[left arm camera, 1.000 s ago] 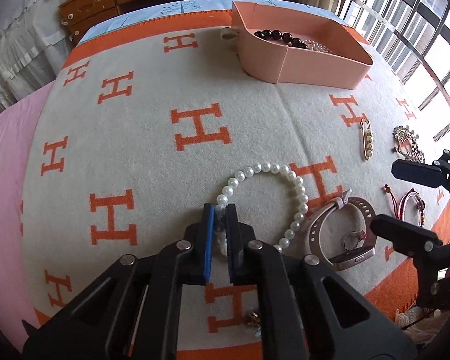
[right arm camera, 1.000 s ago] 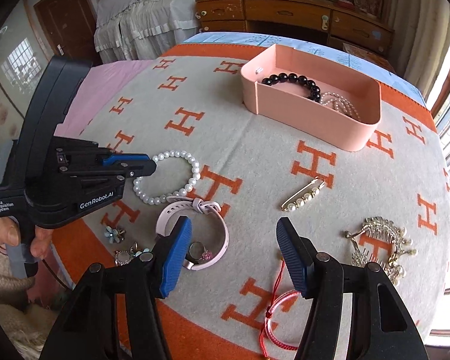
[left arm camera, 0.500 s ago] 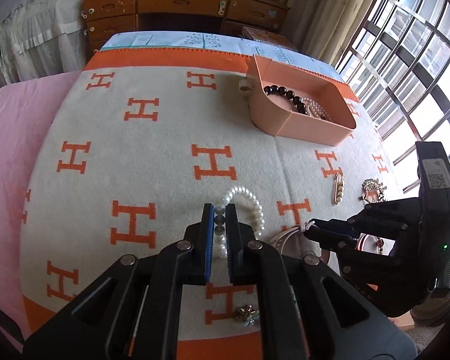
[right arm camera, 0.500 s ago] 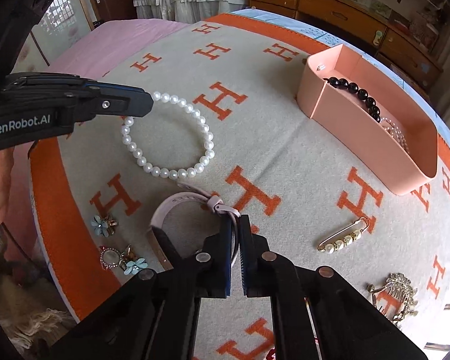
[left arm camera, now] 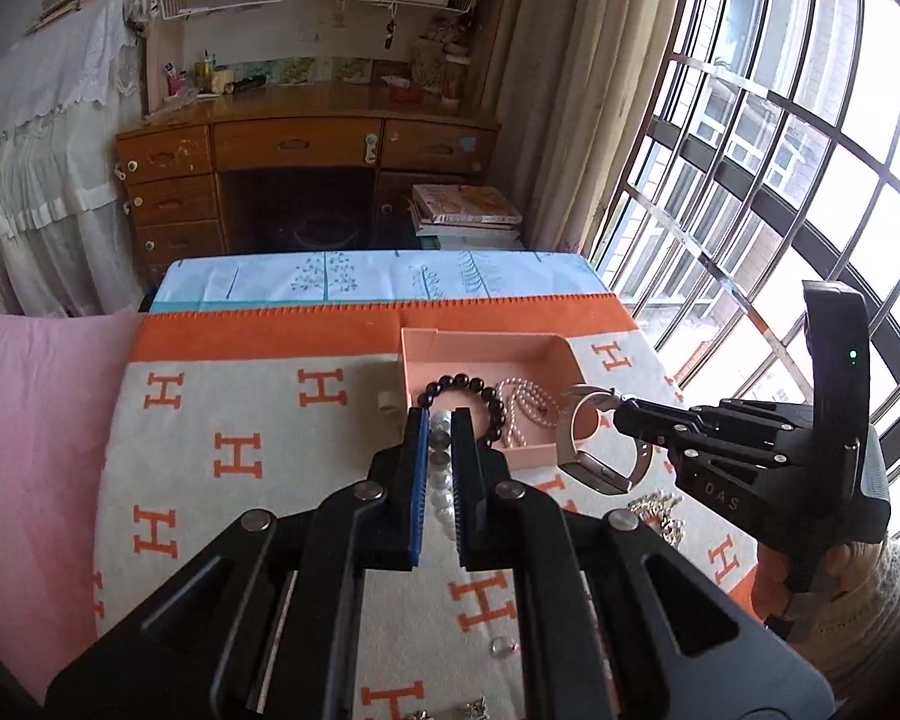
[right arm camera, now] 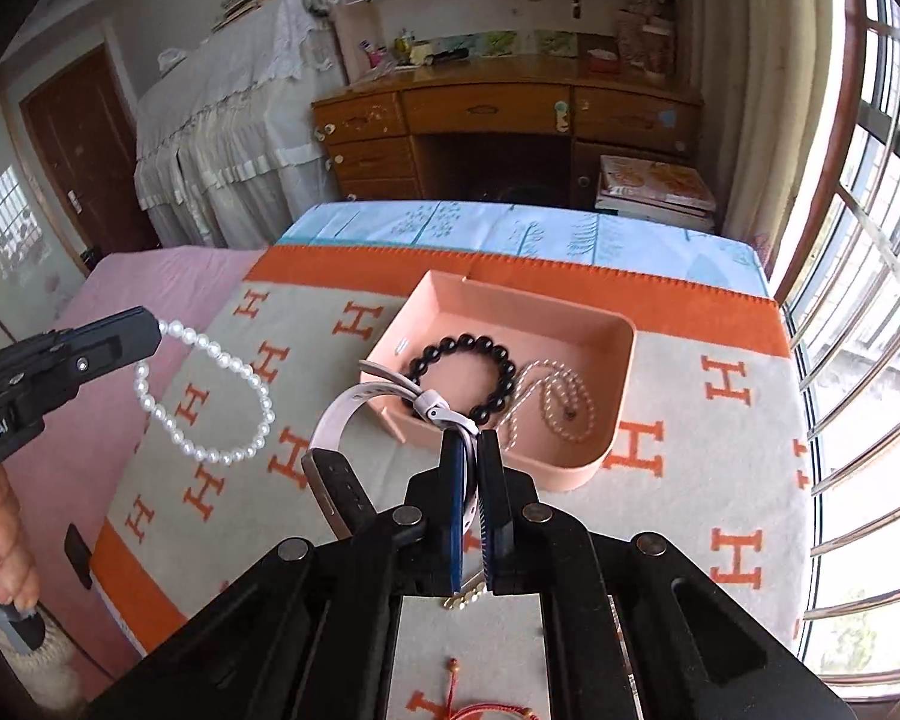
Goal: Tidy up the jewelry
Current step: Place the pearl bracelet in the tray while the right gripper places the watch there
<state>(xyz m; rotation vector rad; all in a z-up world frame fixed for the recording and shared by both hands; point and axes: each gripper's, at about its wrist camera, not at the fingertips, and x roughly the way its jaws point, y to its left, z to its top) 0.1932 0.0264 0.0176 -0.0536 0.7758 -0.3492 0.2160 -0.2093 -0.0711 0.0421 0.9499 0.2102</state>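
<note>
The job looks partly done. On the left, the left hand-held gripper (right arm camera: 150, 333) is clamped on the pearl bracelet (right arm camera: 204, 396), which hangs in the air as an open loop over the orange-and-cream blanket (right arm camera: 330, 312), well left of the pink box (right arm camera: 570, 474). Its long axis slopes from the fingers down and to the right.

The box already holds a black bead bracelet (right arm camera: 468, 372) and a pale bead strand (right arm camera: 561, 402).

Just before the box's near wall, the right hand-held gripper (right arm camera: 470, 456) is pinched together on the strap of the pink watch (right arm camera: 336, 420). The watch is lifted; its strap arches up to the left toward the box's near-left corner, and its dark face (right arm camera: 336, 489) hangs lowest, turned left.

Both pieces still need dropping in. A red cord bracelet (right arm camera: 480, 705), a gold pin (right arm camera: 465, 597) and small trinkets (left arm camera: 654, 510) on the blanket remain, so I judge the sorting around half finished.
</note>
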